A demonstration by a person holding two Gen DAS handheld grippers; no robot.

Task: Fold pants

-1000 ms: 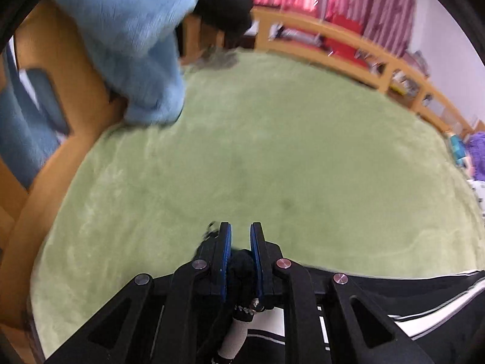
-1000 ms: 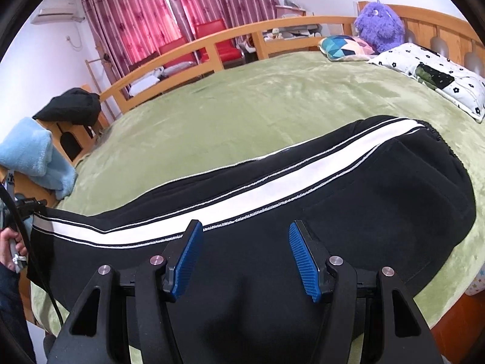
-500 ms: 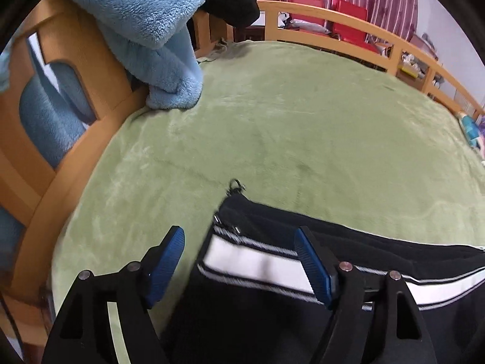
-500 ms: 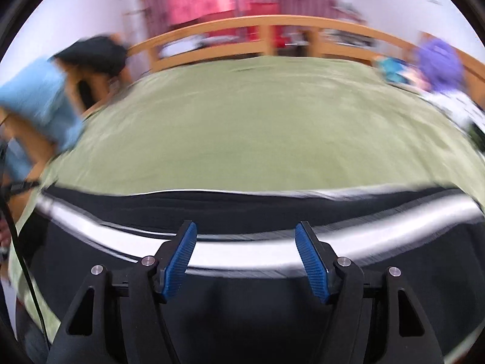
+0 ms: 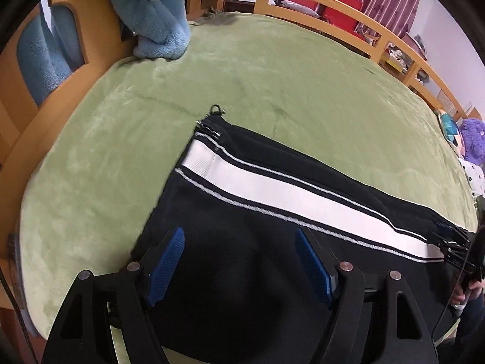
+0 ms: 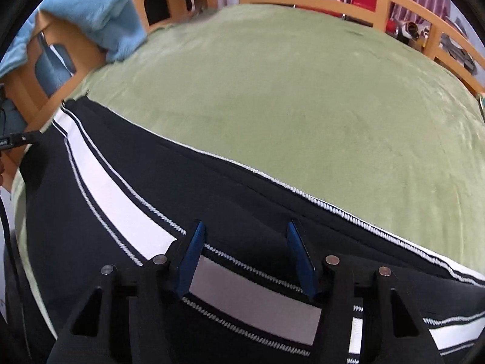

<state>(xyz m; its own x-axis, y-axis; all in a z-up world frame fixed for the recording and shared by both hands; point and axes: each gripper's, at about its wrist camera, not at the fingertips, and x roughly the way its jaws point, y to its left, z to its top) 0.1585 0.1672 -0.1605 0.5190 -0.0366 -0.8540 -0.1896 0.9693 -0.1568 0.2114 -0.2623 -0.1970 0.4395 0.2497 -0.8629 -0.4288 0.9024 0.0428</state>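
Black pants (image 5: 248, 242) with a wide white side stripe lie flat on a green blanket (image 5: 272, 69). Their hem end, with a small zipper pull (image 5: 215, 109), points toward the far left. My left gripper (image 5: 239, 242) is open and empty, low over the black cloth near the hem end. In the right wrist view the pants (image 6: 127, 176) run from upper left to lower right. My right gripper (image 6: 245, 233) is open, its jaws standing over the white stripe and black cloth. The right gripper's tip also shows in the left wrist view (image 5: 454, 242).
A wooden bed rail (image 5: 348, 21) rings the green blanket (image 6: 303, 91). A light blue fleece (image 5: 151, 9) hangs over the rail at the far left; it also shows in the right wrist view (image 6: 91, 15). A purple plush toy (image 5: 474, 139) and pillows lie at the far right.
My left gripper opened, let go of the pants' hem and pulled back over the cloth. My right gripper swung left along the pants, staying open.
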